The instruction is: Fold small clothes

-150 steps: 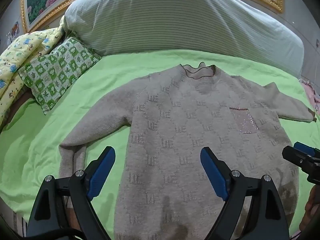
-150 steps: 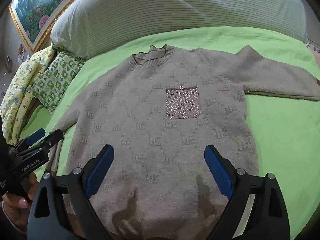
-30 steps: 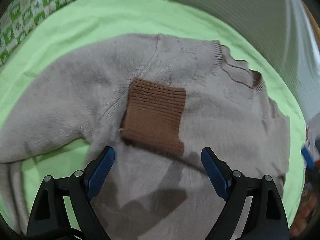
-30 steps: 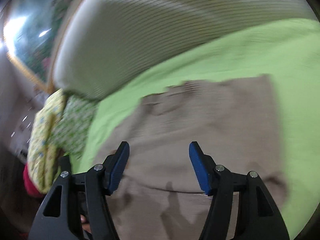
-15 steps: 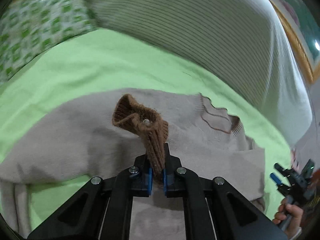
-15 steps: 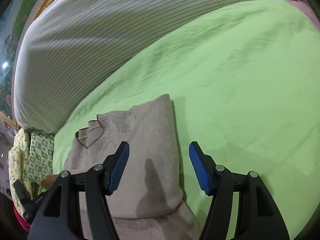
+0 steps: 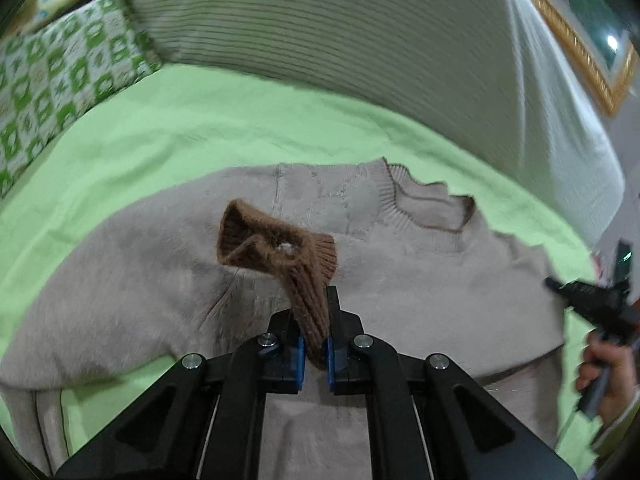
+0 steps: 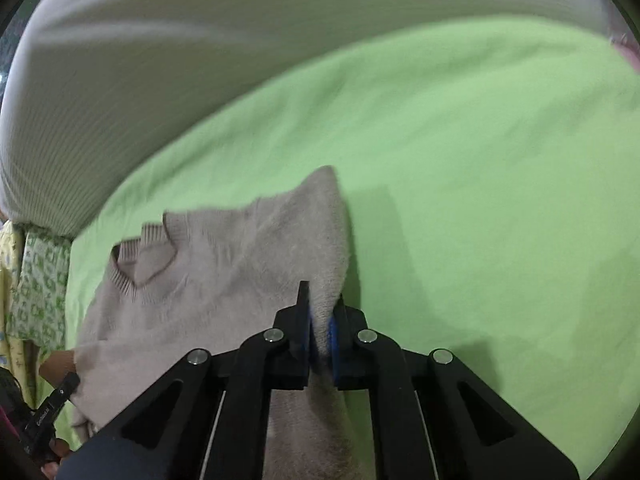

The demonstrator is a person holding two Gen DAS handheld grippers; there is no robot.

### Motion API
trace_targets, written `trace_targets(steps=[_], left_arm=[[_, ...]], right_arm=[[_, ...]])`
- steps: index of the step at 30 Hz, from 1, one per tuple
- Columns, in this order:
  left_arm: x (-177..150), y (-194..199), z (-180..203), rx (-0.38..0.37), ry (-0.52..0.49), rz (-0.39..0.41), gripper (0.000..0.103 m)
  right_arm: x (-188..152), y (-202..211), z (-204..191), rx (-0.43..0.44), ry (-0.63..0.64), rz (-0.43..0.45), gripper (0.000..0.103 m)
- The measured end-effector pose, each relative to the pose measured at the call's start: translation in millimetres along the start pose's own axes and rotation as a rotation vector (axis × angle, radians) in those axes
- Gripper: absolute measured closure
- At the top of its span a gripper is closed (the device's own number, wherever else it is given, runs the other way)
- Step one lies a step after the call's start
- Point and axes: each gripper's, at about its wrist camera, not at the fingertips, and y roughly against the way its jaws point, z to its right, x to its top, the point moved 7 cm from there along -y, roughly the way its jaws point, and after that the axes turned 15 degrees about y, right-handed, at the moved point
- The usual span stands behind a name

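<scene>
A beige knit sweater (image 7: 420, 272) lies on the green bedsheet (image 7: 180, 136), neckline toward the pillow, with both sides folded in. My left gripper (image 7: 314, 354) is shut on the brown ribbed sleeve cuff (image 7: 288, 256) and holds it raised over the sweater's chest. My right gripper (image 8: 320, 330) is shut on the sweater's folded right edge (image 8: 332, 248). The right gripper also shows at the right edge of the left wrist view (image 7: 592, 304). The sweater's neckline (image 8: 140, 256) shows in the right wrist view.
A large striped white pillow (image 7: 360, 40) lies behind the sweater. A green-and-white patterned cushion (image 7: 52, 80) sits at the far left. A gold picture frame (image 7: 580, 36) hangs behind. Open green sheet (image 8: 500, 180) spreads to the right of the sweater.
My right gripper, open half a second ago, has shut on the sweater's right edge. My left gripper closed on the brown cuff within the last second and keeps it lifted.
</scene>
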Motion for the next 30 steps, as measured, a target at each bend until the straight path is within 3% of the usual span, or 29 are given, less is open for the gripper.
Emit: trace_targets(steps=[5, 8, 11, 13, 16, 17, 20, 23, 25, 30], left_arm=[[-16.2, -32.0, -3.9, 0.074, -0.082, -0.038, 0.096], [-23.2, -37.3, -14.6, 0.114, -0.096, -0.059, 0.087], [-19.5, -20.5, -28.7, 0.113, -0.047, -0.042, 0.073], [-17.2, -5.0, -37.9, 0.085, -0.006, -0.032, 0.059], [-18.5, 16.3, -54.7, 0.085, 0.049, -0.034, 0.043], [-19.5, 22.3, -61.7, 0.083, 0.079, -0.038, 0.042], [-24.0, 38.0, -90.3, 0.068, 0.209, -0.065, 0.04], [-33.1, 56.1, -130.3, 0.03, 0.428, -0.087, 0.036], [-38.6, 64.9, -155.6, 0.021, 0.569, -0.077, 0.024], [-44.8, 66.5, -217.4, 0.003, 0.939, -0.052, 0.024]], right_arm=[[-4.6, -17.3, 5.3, -0.101, 0.099, -0.038, 0.095], [-10.3, -27.9, 5.1, -0.128, 0.133, -0.064, 0.094], [-7.1, -14.5, 5.0, -0.165, 0.138, -0.047, 0.079], [-3.4, 4.7, 2.6, -0.168, 0.134, 0.001, 0.064], [-1.5, 28.5, -10.0, -0.144, 0.136, 0.073, 0.054], [-2.5, 35.3, -17.3, -0.129, 0.14, 0.09, 0.053], [-9.7, 43.9, -51.5, -0.044, 0.147, 0.119, 0.051], [-27.5, 39.9, -85.5, 0.027, 0.166, 0.1, 0.047], [-42.3, 36.2, -105.0, 0.076, 0.19, 0.078, 0.047], [-75.8, 20.3, -140.7, 0.123, 0.205, 0.01, 0.047]])
